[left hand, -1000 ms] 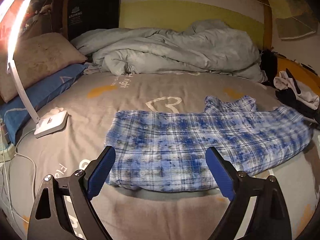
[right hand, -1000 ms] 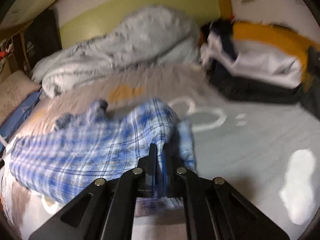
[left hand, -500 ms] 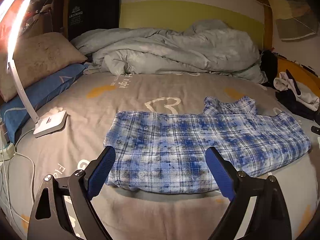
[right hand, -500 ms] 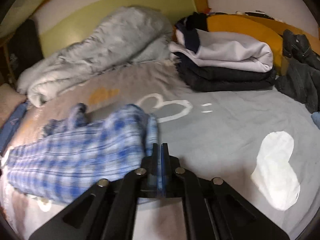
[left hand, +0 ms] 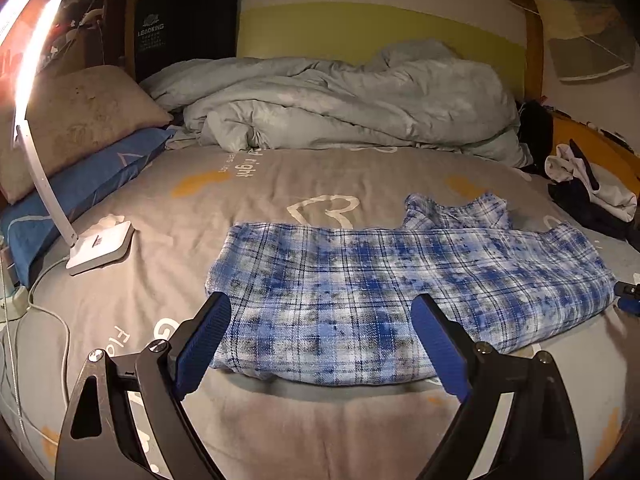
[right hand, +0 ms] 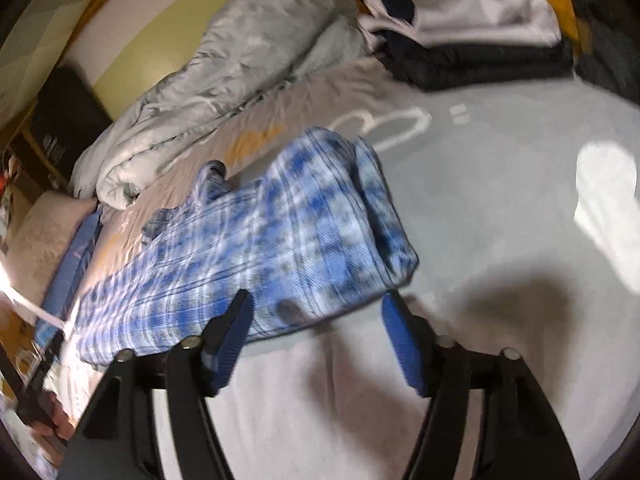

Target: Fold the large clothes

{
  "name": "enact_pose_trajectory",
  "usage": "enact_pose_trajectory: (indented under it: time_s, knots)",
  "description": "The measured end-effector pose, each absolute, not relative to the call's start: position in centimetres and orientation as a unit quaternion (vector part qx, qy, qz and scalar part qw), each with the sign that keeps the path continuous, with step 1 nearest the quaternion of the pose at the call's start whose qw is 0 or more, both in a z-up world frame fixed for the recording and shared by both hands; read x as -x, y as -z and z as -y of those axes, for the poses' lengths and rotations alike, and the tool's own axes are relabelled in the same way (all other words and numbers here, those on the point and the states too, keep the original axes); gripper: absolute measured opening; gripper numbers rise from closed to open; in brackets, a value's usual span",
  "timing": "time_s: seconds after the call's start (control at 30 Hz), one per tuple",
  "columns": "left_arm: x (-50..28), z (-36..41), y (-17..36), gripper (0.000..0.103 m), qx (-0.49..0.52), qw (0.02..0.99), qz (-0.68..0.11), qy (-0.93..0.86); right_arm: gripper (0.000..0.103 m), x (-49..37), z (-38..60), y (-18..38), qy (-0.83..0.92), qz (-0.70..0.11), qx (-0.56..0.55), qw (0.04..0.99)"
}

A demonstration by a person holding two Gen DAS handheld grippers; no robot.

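A blue and white plaid shirt (left hand: pixel 380 296) lies folded in a long band across the grey bed sheet (left hand: pixel 280 420). My left gripper (left hand: pixel 320 308) hovers open over the shirt's near edge, with nothing pressed between its blue pads. In the right wrist view, the shirt's (right hand: pixel 280 240) right end lies on the sheet. My right gripper (right hand: pixel 316 304) is opening its jaws there. The cloth's edge sits loose between the tips, and the pads are off it. This view is blurred. A tip of the right gripper (left hand: pixel 628 294) shows at the far right of the left wrist view.
A lit white desk lamp (left hand: pixel 100 246) stands on the bed at the left, its cable trailing off the edge. Pillows (left hand: pixel 76 120) lie behind it. A crumpled grey duvet (left hand: pixel 340 108) fills the back. A stack of folded clothes (right hand: pixel 480 32) sits at the back right.
My right gripper went from shut on the shirt's end to open, and its view rolled and sank. The shirt's right end dropped flat onto the sheet. The left gripper stayed still.
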State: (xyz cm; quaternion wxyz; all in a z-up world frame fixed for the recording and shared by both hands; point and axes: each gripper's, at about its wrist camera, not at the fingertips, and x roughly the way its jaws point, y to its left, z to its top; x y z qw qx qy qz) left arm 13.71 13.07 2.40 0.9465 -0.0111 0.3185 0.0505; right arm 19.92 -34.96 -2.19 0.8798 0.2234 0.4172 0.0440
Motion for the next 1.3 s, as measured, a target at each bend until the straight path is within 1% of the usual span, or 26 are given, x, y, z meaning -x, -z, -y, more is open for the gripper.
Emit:
enact_pose_trajectory:
  time_s: [0.03,0.17,0.27,0.3,0.33,0.37,0.4,0.43,0.5,0.53,0.63,0.77,0.87,1.0,1.13,1.3]
  knots:
    - [-13.7,-13.0,-2.4,0.091,0.011,0.947,-0.318,-0.050,0.076,-20.1,35.4,2.7,-0.038,-0.419,-0.243,0.874]
    - [-13.7,-13.1,-2.3,0.091,0.014,0.946,-0.320,-0.051,0.077,-20.7,37.1,4.1,-0.031,-0.421,-0.297,0.856]
    - [-13.9,-13.4,-2.2,0.091,0.014,0.946,-0.320,-0.055,0.077,-21.5,37.7,4.8,-0.040,-0.400,-0.321,0.857]
    - [-13.9,-13.5,-2.2,0.091,0.014,0.946,-0.320,-0.056,0.072,-21.8,37.9,4.9,-0.037,-0.393,-0.327,0.859]
    - [-14.0,-13.6,-2.2,0.091,0.015,0.945,-0.321,-0.056,0.062,-22.0,37.8,5.0,-0.032,-0.389,-0.326,0.861]
    - [-14.0,-13.6,-2.1,0.091,0.015,0.945,-0.323,-0.056,0.054,-22.2,37.7,5.1,-0.017,-0.387,-0.315,0.867]
    - [-14.0,-13.6,-2.0,0.091,0.015,0.944,-0.323,-0.058,0.038,-22.3,37.3,5.1,-0.002,-0.386,-0.296,0.874]
    - [-14.0,-13.6,-2.0,0.091,0.014,0.944,-0.324,-0.058,0.027,-22.4,37.0,5.1,0.005,-0.384,-0.279,0.880]
    - [-13.9,-13.5,-2.0,0.091,0.011,0.945,-0.323,-0.059,0.017,-22.4,35.4,4.3,0.019,-0.377,-0.222,0.899]
    - [-13.8,-13.5,-2.1,0.091,0.009,0.945,-0.321,-0.060,0.014,-22.2,34.6,3.8,0.027,-0.373,-0.195,0.907]
    - [-13.7,-13.6,-2.5,0.091,0.013,0.947,-0.314,-0.060,0.011,-21.3,32.0,1.2,0.040,-0.336,-0.108,0.935]
    - [-13.7,-13.9,-3.3,0.091,0.030,0.949,-0.307,-0.058,0.011,-20.2,30.2,-2.2,0.006,-0.297,-0.084,0.951]
    - [-13.7,-14.3,-3.8,0.091,0.043,0.951,-0.302,-0.055,0.010,-19.3,27.1,-5.0,-0.022,-0.267,-0.045,0.962]
    - [-13.3,-14.7,-4.3,0.091,0.053,0.952,-0.296,-0.051,0.008,-18.9,23.0,-7.0,-0.071,-0.250,-0.050,0.964]
    - [-12.8,-15.1,-4.8,0.091,0.059,0.954,-0.289,-0.049,0.007,-18.7,18.8,-7.5,-0.113,-0.244,-0.050,0.962]
    - [-12.4,-15.4,-5.3,0.091,0.073,0.955,-0.285,-0.044,0.006,-19.2,14.2,-5.6,-0.155,-0.264,-0.064,0.950]
